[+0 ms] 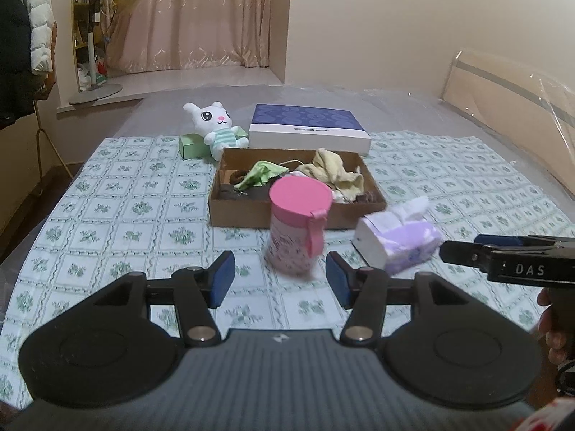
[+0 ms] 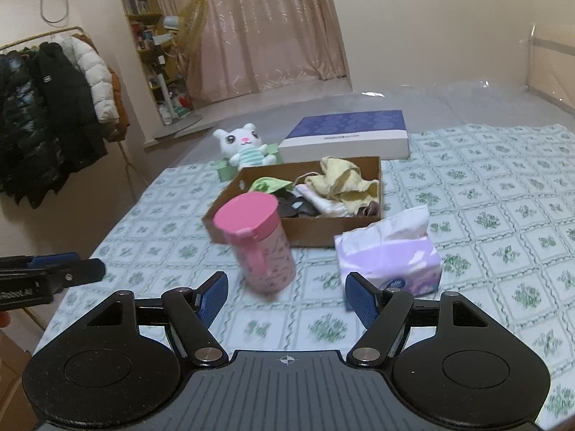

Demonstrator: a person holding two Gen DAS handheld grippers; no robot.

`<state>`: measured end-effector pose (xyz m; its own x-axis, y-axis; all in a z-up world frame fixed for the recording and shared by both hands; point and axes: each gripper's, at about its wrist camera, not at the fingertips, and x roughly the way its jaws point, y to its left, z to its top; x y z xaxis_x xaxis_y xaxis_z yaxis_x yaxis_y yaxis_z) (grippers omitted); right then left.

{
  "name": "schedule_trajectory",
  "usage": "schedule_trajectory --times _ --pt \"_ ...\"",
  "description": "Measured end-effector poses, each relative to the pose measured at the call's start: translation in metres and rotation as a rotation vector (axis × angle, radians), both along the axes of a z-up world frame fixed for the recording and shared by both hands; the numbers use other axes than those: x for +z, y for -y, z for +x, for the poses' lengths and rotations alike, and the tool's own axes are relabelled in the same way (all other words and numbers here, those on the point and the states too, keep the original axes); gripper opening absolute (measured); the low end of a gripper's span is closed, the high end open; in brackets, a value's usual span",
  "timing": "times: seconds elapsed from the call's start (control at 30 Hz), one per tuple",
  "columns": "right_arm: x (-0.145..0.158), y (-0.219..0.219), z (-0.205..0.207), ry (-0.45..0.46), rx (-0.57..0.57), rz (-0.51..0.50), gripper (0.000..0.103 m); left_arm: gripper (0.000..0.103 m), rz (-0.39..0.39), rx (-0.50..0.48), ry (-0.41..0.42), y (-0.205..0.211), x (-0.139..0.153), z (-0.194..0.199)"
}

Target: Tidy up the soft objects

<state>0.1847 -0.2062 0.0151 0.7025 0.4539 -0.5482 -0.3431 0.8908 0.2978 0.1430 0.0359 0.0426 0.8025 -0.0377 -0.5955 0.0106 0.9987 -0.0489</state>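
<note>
A brown cardboard tray holds a yellow cloth, a green cloth and dark items. A white plush bunny sits behind it. A purple tissue pack lies at the tray's front right. A pink-lidded canister stands in front of the tray. My left gripper is open, just short of the canister. My right gripper is open, near the canister and the tissue pack. Both are empty.
A blue and white flat box lies behind the tray, a small green box by the bunny. A floral cloth covers the bed. Coats hang at left. The right gripper shows in the left wrist view.
</note>
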Motion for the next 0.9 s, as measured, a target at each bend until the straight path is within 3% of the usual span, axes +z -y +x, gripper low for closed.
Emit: schedule_trajectory --times 0.4,0.9 --pt "-0.003 0.003 -0.077 0.008 0.025 0.003 0.072 0.058 0.018 -0.012 -0.013 0.03 -0.013 -0.069" --pt "-0.029 0.003 -0.123 -0.026 0.05 -0.055 0.072 0.059 0.043 0.034 -0.046 0.039 -0.041 -0.11"
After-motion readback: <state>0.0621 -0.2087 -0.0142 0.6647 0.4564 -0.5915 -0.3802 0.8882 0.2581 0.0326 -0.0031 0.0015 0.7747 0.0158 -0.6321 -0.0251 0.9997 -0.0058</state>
